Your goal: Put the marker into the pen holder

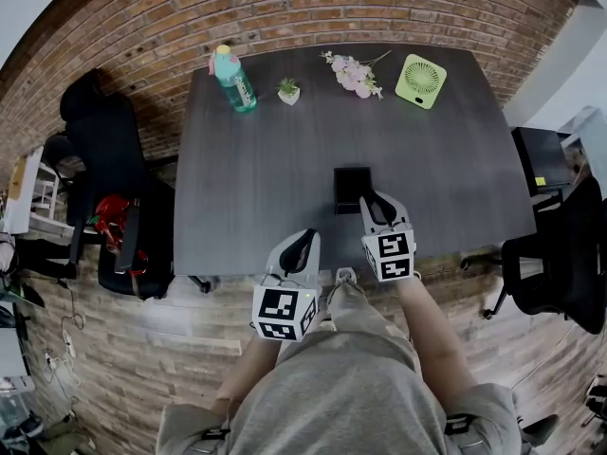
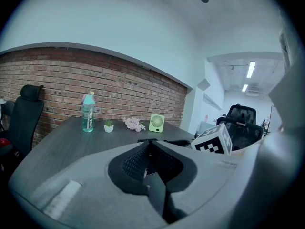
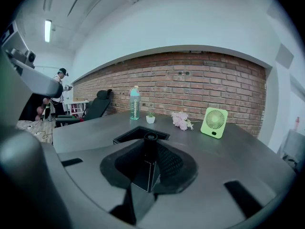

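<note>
A black square pen holder stands on the dark table near its front edge. My right gripper hovers just right of and in front of the holder. In the right gripper view a black marker stands upright between the jaws of the right gripper, which is shut on it, with the pen holder just beyond the tips. My left gripper is at the table's front edge, left of the right one. Seen in its own view, the left gripper has its jaws together with nothing between them.
At the back of the table stand a teal bottle, a small potted plant, pink flowers and a green fan. Black office chairs stand left and right of the table. A brick wall runs behind.
</note>
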`<state>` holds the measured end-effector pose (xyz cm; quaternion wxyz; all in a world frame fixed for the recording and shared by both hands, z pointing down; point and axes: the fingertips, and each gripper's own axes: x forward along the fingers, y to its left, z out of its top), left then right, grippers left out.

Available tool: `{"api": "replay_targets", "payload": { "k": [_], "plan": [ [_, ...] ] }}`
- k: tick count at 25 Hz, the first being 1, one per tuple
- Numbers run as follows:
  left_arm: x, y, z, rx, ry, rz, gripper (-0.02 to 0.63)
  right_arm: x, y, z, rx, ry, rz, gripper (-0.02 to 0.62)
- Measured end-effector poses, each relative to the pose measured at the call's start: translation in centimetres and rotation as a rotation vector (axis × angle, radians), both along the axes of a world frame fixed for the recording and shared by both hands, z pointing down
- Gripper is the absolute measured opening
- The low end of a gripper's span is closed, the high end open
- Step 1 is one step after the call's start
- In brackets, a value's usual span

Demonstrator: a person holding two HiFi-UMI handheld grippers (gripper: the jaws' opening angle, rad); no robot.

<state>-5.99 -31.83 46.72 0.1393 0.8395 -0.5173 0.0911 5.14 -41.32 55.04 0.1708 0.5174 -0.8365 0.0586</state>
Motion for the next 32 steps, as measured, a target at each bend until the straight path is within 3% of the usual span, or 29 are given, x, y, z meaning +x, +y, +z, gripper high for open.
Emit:
{"api": "replay_targets", "payload": {
  "k": [10,14,32],
  "plan": [
    [-0.7,1.6,-0.3,0.008,0.002,-0.006,0.026,0.1,0.4,0.0,-0.009,0.006,0.023,0.072],
    [-0.8,2.8,-0.4,0.010,0.003,-0.007,0.026,0.2,1.5,-0.3,-0.028,-0.028,0.020,0.117],
    [-0.9,10.0,-1.9,0.055,0.001,0.015,0.026,-0.4,12.4,-6.2,0.060,-0.119,0.018,0.115]
  ]
}}
